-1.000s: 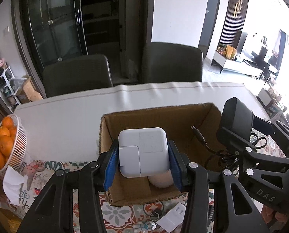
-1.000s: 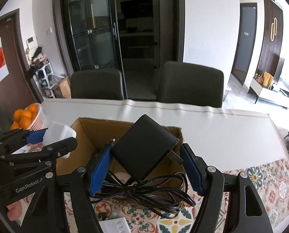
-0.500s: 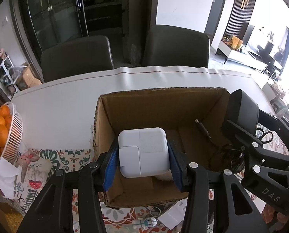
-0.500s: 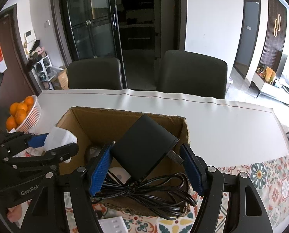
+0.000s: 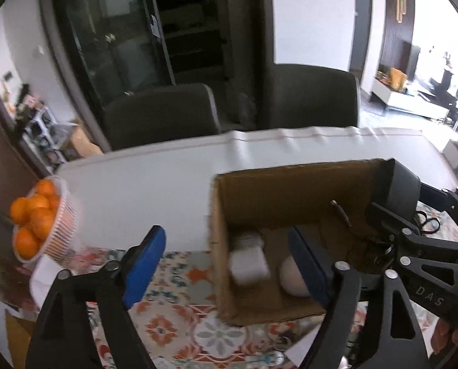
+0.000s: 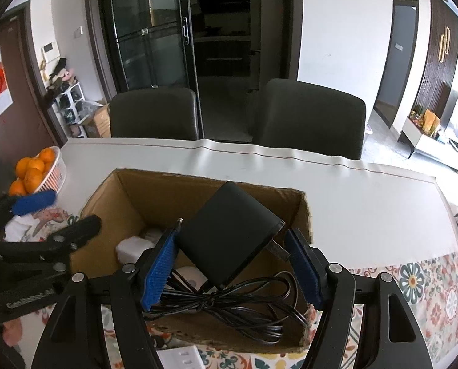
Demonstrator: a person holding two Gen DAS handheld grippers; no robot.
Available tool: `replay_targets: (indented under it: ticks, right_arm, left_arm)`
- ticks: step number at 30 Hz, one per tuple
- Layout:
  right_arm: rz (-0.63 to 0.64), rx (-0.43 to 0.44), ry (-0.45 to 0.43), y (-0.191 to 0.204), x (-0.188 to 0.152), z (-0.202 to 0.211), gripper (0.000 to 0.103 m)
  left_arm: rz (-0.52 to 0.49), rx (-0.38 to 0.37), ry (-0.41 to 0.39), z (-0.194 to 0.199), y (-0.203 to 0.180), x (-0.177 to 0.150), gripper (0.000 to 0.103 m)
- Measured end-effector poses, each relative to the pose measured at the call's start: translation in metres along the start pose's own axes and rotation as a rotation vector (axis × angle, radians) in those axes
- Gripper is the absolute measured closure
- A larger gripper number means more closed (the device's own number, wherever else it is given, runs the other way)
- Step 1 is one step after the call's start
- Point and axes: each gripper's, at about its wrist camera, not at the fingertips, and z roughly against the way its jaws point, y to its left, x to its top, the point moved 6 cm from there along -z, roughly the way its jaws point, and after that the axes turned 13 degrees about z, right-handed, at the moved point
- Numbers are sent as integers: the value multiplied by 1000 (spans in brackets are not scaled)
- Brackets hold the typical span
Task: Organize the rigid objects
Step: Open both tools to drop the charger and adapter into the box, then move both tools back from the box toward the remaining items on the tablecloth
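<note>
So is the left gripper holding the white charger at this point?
No: the left gripper is open with nothing between its fingers, and the white charger lies inside the cardboard box.

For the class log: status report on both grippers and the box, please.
Left gripper open, empty. White charger lies in cardboard box. Right gripper shut on black adapter above box, cord dangling. Nothing blocking.

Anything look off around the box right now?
Mostly fine. The black adapter sits tilted in the right tongs above the cardboard box, and its tangled cable droops over the near wall.
</note>
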Motion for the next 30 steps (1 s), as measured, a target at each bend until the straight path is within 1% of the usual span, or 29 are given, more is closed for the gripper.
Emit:
replay_targets:
  ticks: [2, 5, 7, 9, 12, 14, 17, 23, 26, 30]
  right_arm:
    - [0, 7, -5, 3, 0, 0, 31]
    - [-5, -12, -20, 2, 2, 6, 17]
    - [2, -33, -27, 3, 4, 11, 17]
    - [12, -50, -26, 5, 4, 16, 17]
    - [10, -85, -30, 5, 2, 27, 17]
    - [0, -106, -38, 4, -1, 37, 17]
    - [-13, -110, -58, 5, -5, 52, 17]
    - [-18, -161, -106, 7, -21, 84, 17]
    - [-21, -178, -113, 9, -31, 96, 17]
    - [-39, -179, -119, 10, -44, 108, 17]
  left_arm:
    - [6, 15, -28, 7, 6, 1, 17]
    - [19, 35, -50, 15, 14, 3, 15]
    - [23, 46, -63, 18, 16, 3, 14]
    - [28, 50, -71, 24, 18, 1, 10]
    - [32, 57, -87, 33, 19, -3, 6]
    - [38, 49, -89, 41, 20, -8, 5]
    - [41, 32, -103, 53, 17, -15, 2]
    - [23, 43, -158, 76, 13, -29, 1]
    - [16, 36, -164, 84, 9, -37, 1]
    - [10, 25, -173, 95, 7, -47, 1]
